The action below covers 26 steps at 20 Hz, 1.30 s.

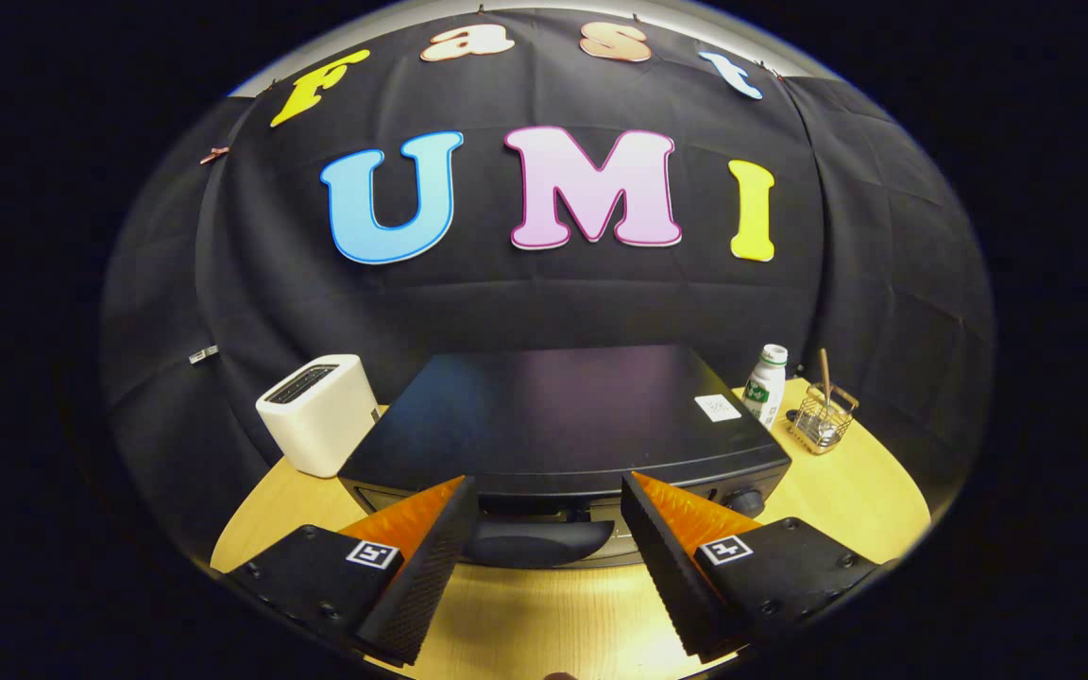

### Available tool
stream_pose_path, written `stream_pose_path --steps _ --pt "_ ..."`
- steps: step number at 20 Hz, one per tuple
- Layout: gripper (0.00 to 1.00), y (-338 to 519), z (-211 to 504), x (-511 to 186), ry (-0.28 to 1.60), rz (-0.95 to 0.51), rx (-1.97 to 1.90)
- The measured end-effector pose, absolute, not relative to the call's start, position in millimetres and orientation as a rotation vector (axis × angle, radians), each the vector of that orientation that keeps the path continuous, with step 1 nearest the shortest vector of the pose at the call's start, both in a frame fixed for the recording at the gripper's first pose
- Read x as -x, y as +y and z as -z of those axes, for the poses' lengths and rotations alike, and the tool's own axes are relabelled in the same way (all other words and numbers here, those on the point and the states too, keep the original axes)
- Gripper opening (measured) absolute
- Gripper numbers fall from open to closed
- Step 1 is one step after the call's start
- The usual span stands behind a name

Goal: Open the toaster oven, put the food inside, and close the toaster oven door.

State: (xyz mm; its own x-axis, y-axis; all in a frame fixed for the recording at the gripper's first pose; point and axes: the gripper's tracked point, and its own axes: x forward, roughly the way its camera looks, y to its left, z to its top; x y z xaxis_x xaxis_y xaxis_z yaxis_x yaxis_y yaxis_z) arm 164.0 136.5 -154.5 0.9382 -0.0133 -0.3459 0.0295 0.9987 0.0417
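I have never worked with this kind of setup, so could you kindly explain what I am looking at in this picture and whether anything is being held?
A person carries a handheld two-finger gripper, and the camera rides on it, looking forward along the fingers. They are spread open and hold nothing. Between them, just ahead, is the dark handle of the black toaster oven, whose door looks closed. The oven stands on a round wooden table. Beside it on one side sits a white slot toaster; on the other side stand a small white bottle and a wire basket holding a stick. I cannot spot the food here.
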Motion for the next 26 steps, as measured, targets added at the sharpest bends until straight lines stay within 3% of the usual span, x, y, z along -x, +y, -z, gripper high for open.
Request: stream_pose_path --steps 10,26 --pt "0.99 133.7 176.1 -152.9 0.434 0.032 -0.117" --pt "0.98 133.3 233.4 -60.6 0.536 -0.039 0.053"
